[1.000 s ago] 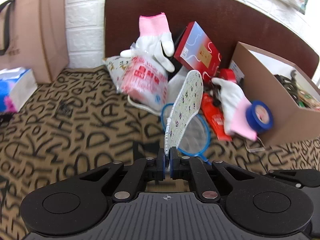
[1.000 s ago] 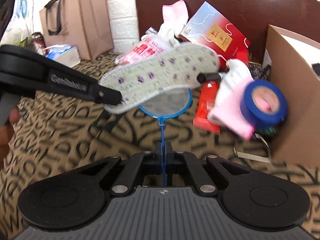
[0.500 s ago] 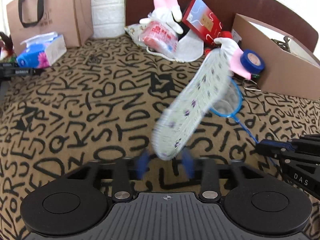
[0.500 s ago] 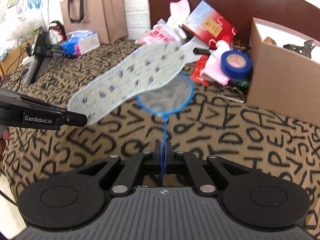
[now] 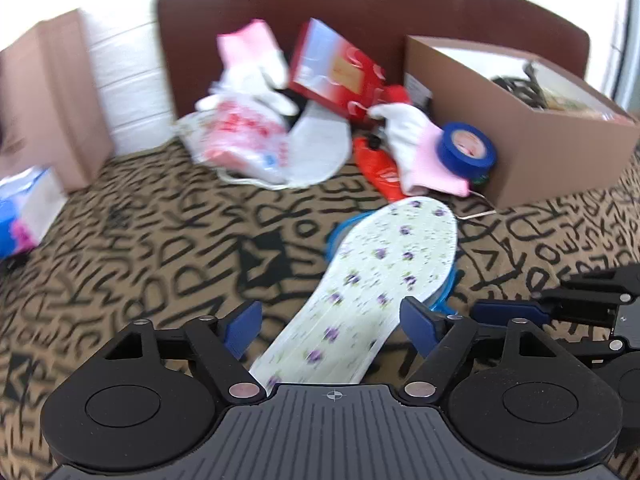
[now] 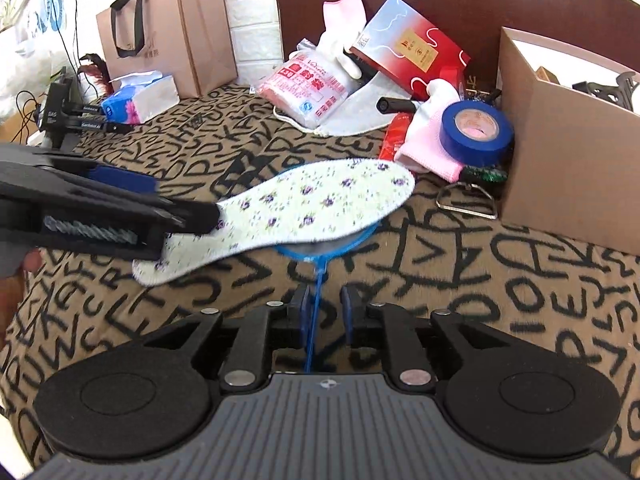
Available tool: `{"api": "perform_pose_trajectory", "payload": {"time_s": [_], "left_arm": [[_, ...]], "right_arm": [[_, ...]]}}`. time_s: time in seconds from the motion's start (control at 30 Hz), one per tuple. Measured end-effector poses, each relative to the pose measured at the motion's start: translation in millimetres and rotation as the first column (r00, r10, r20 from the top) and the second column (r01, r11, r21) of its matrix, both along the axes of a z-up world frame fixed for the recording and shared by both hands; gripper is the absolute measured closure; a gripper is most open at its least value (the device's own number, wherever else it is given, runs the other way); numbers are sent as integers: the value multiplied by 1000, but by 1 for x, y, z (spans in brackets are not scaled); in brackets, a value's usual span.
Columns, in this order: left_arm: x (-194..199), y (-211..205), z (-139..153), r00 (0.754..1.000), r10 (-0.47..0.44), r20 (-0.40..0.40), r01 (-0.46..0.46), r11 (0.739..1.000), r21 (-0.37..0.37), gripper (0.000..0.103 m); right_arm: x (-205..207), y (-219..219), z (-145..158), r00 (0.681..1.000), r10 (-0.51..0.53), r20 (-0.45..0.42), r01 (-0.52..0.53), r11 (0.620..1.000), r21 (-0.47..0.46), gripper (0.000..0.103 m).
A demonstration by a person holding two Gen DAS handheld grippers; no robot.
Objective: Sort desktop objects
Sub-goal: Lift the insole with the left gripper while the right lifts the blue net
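Observation:
A floral shoe insole (image 5: 372, 284) lies on the letter-patterned cloth, over a small blue net (image 6: 332, 240). My left gripper (image 5: 332, 326) is open, its blue pads wide on either side of the insole's heel end. It shows from the side in the right wrist view (image 6: 168, 208). My right gripper (image 6: 323, 306) is open, its pads a little apart around the net's thin blue handle (image 6: 314, 320). The insole (image 6: 296, 208) covers most of the net's hoop.
A pile at the back holds pink-cuffed white gloves (image 6: 344, 32), a red and blue box (image 6: 408, 46), a plastic packet (image 6: 308, 88), a red tube (image 5: 378, 164) and blue tape (image 6: 476, 130). A cardboard box (image 6: 568, 156) stands right. A tissue pack (image 6: 140, 98) and paper bag (image 6: 172, 28) stand left.
The left gripper carried the insole back from the pile, opened and let it drop onto the net. The right gripper pulled the net back and opened its pads from the handle.

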State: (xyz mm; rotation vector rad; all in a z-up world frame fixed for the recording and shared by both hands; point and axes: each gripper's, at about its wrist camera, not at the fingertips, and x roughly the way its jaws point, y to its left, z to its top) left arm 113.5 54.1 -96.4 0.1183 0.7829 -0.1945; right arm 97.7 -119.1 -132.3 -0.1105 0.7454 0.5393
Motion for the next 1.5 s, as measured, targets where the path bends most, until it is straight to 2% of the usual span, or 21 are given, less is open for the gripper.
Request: {"api": "perform_pose_trajectory", "payload": {"time_s": [0.17,0.2,0.3,0.4,0.43,0.47,0.53,0.6,0.63,0.67,0.7,0.8,0.83,0.93,1.07,1.1,1.13,1.2,1.37,1.43,1.5], "left_arm": [[19,-4,-16,996,-68,-65,68,998,-12,15],[22,-2,-19,993,-77,-92,75,997,-30,29],[22,2,-22,990,-87,-109,83,996,-39,35],[13,3,-18,990,-104,-98,102,994,-26,57],[12,4,-17,990,-106,-97,105,994,-23,59],[12,5,-17,990,-106,-98,104,994,-24,56],[15,6,-20,989,-100,-113,96,995,-41,36],[20,3,-23,985,-110,-133,101,992,-72,25],[21,0,-24,985,-111,-132,103,993,-64,28],[21,-5,-23,986,-113,-124,108,993,-43,40],[20,-8,-22,985,-124,-122,120,992,-36,43],[13,-12,-15,983,-141,-120,139,990,-21,82],[9,-12,-13,983,-139,-117,138,990,-21,90],[1,-8,-8,984,-126,-123,119,991,-59,95],[-12,-8,-1,984,-137,-115,124,986,-112,94],[-15,-9,0,984,-146,-107,134,984,-114,91],[-17,-10,0,983,-149,-103,136,983,-121,77],[-18,-12,-2,983,-141,-120,123,981,-148,59],[-14,-11,-15,977,-117,-177,81,977,-196,54],[-15,-8,-17,976,-122,-182,78,970,-229,41],[-18,-9,-16,976,-124,-181,84,973,-216,32]], "right_arm": [[11,7,-3,1000,8,8,-8,1000,-6,78],[11,9,-4,1000,9,17,-9,1000,-19,78],[10,11,-4,999,35,35,-33,999,-43,78],[7,12,-3,997,66,36,-63,996,-61,94],[5,12,-3,997,67,33,-65,996,-63,95],[3,11,-3,997,67,34,-65,996,-67,95],[0,12,-3,996,78,47,-74,994,-85,95],[1,14,-4,996,78,52,-73,993,-91,95],[3,16,-4,996,71,48,-67,994,-84,94],[5,16,-5,997,63,42,-60,996,-69,93],[7,15,-6,997,60,37,-58,996,-61,93],[5,14,-5,998,58,34,-56,996,-63,98],[2,12,-4,998,49,32,-47,997,-62,98],[-3,4,-1,999,34,22,-33,999,-30,99],[-15,-3,6,999,26,34,-25,1000,-14,99],[-17,-4,8,999,22,41,-22,1000,-13,99],[-20,-6,11,999,19,51,-18,1000,-11,99],[-21,-10,14,998,14,55,-14,1000,-2,99],[-24,-12,14,998,3,63,-3,1000,-2,99],[-24,-15,10,999,-7,45,7,1000,3,99],[-23,-19,6,999,-25,37,24,1000,6,99]]}}
